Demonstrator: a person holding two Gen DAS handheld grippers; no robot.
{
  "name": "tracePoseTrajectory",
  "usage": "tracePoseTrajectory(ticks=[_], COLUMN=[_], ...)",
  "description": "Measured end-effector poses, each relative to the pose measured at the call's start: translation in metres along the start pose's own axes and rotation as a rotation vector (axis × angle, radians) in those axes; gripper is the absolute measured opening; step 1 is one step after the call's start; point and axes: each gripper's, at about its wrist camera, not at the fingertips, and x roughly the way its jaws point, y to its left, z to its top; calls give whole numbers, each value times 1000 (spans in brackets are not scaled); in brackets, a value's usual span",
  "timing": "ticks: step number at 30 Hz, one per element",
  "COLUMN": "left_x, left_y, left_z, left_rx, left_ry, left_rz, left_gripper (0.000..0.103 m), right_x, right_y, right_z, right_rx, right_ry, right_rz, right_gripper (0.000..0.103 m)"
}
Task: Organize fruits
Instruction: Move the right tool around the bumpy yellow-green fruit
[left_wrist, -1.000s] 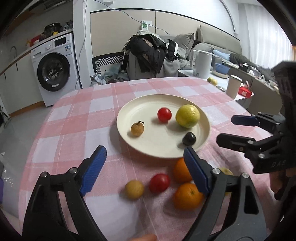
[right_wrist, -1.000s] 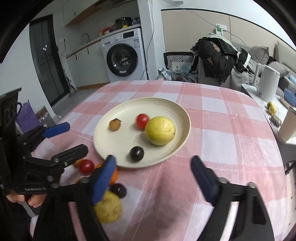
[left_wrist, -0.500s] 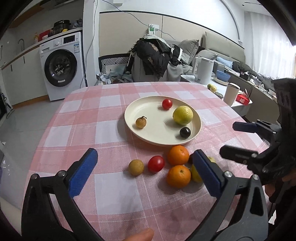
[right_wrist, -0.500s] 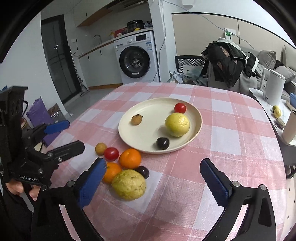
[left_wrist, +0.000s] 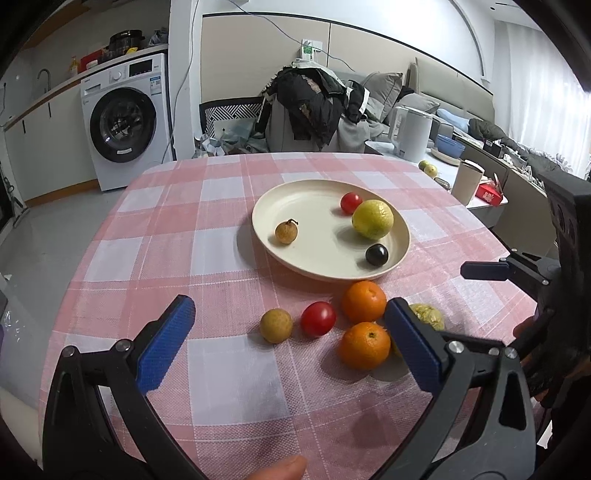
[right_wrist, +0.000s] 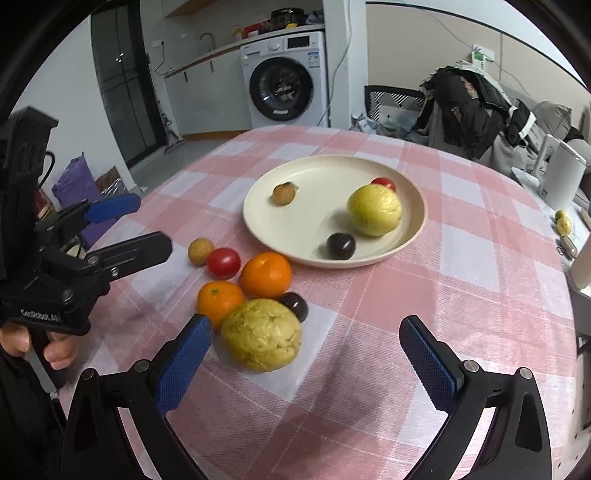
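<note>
A cream plate (left_wrist: 314, 206) (right_wrist: 317, 177) holds a yellow citrus (left_wrist: 372, 218), a red tomato (left_wrist: 351, 202), a dark plum (left_wrist: 376, 254) and a small brown fruit (left_wrist: 285, 232). On the cloth in front lie two oranges (left_wrist: 364, 301) (left_wrist: 364, 345), a red tomato (left_wrist: 318, 318), a tan fruit (left_wrist: 276, 325), a large yellow-green fruit (right_wrist: 261, 334) and a dark plum (right_wrist: 295, 304). My left gripper (left_wrist: 291, 347) is open and empty, above the loose fruit. My right gripper (right_wrist: 306, 360) is open and empty, just behind the yellow-green fruit.
The round table has a pink checked cloth (left_wrist: 207, 206). A white kettle (left_wrist: 412, 136), a cup (left_wrist: 467, 181) and a side table stand to the right. A washing machine (left_wrist: 125, 122) and a chair piled with clothes (left_wrist: 310, 107) are beyond the table.
Both grippers have pulled back and up from the plate, so more of the table and the loose fruit shows. Both stayed open. No fruit moved.
</note>
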Motion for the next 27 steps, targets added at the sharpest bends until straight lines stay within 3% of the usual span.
tracePoseTrajectory(ticks=[27], left_x=[10], left_y=[2], left_z=[-5], left_rx=[11], left_ry=[29], left_rz=[11], left_gripper=[102], right_x=[35], right_y=[21], right_z=[-12], right_rx=[-74], right_ry=[95], right_rz=[-22], right_gripper=[102])
